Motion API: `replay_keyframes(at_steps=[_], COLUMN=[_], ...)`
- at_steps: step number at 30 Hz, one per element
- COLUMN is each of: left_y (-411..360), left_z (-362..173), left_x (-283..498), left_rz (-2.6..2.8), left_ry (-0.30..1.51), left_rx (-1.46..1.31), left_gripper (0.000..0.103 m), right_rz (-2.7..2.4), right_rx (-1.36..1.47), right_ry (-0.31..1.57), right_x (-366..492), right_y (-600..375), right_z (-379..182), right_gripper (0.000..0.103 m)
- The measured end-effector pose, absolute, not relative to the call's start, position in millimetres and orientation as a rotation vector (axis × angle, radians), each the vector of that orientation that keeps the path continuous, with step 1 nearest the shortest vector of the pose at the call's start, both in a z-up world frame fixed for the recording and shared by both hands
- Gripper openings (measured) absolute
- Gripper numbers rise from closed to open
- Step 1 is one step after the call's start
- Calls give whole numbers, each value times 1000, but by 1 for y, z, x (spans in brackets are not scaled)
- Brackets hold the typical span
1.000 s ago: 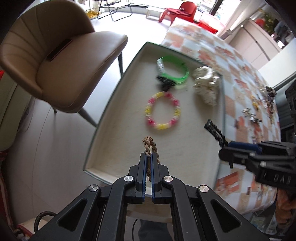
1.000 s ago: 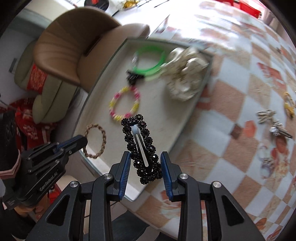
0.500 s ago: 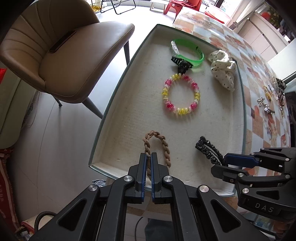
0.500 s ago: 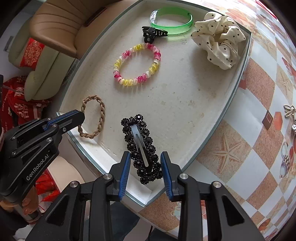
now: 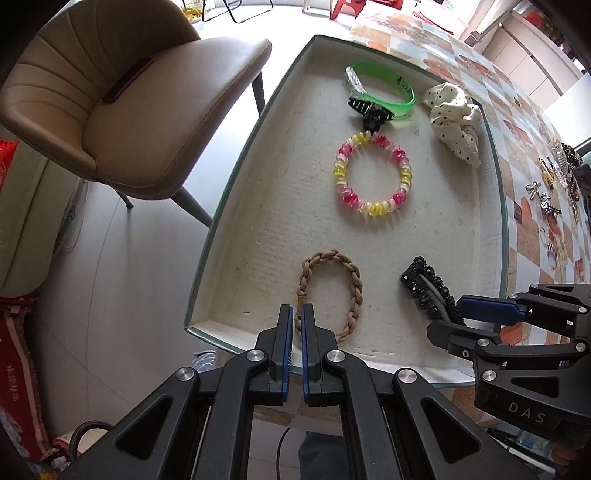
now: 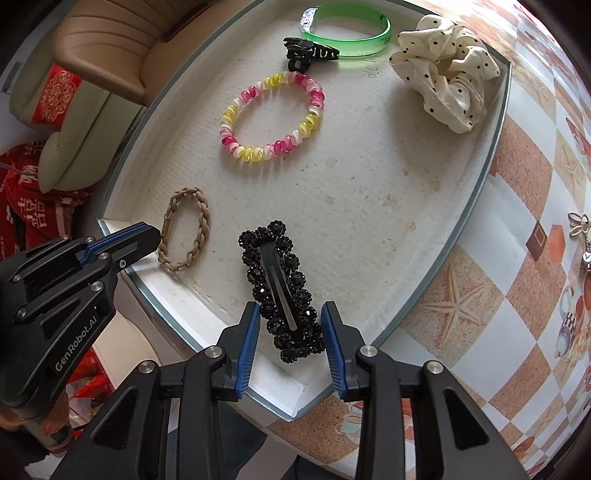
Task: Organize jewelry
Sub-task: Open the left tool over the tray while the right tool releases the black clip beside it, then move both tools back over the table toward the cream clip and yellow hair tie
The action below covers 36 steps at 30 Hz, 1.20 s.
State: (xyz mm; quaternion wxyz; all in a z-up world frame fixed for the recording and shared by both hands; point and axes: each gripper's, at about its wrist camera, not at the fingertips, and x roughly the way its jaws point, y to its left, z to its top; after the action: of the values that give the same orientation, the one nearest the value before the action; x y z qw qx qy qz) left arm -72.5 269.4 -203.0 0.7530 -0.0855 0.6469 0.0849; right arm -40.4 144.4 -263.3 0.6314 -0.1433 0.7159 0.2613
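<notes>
The left tool (image 5: 297,317) is pinching the near end of the braided tan hair tie (image 5: 332,291), its jaws nearly together on the cord, while the rest of the loop is lying flat on the floor of the white tray (image 5: 258,229) by its near edge. The right tool (image 6: 290,328) is straddling the black beaded hair clip (image 6: 280,288); its jaws are opening, and gaps are showing between the blue pads and the clip, which is resting on the tray floor just beside the tie. Farther along the tray are lying a pink and yellow spiral bracelet (image 6: 273,114), a small black claw clip (image 6: 306,53) touching a green bangle (image 6: 351,33), and a cream dotted scrunchie (image 6: 447,74). The tray is sitting on the checkered bench (image 6: 517,258).
</notes>
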Motion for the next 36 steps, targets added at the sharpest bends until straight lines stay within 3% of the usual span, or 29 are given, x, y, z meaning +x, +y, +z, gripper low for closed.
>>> replay_keyframes(at_steps=[4,14,29,31,32,36], left_y=[270,254,171,156,150,123], left_z=[-193,-163,-146,-143,-141,-133], left_x=[-71,-66,-35,-26,-23,-7], left_rz=[203,188,32,19,31,2], left_ry=[1389,1360,1391,1394,1383,1349], left_rx=[-182,-158,-56,-40,-36,-7], left_gripper=[7,7,7,57,103,103], right_rz=[597,522,266,238,223,184], right_rx=[-268,-107,107,124,134,162], right_ry=[1608,1542,1533,1531,1530,1525], right_x=[-35,-16,2,5,6,12], right_y=[145,110,-35,-50,-59,-90], right_z=[-250,-206,-175,-175,-174,-174], right_gripper=[53,61,72,72,72,76])
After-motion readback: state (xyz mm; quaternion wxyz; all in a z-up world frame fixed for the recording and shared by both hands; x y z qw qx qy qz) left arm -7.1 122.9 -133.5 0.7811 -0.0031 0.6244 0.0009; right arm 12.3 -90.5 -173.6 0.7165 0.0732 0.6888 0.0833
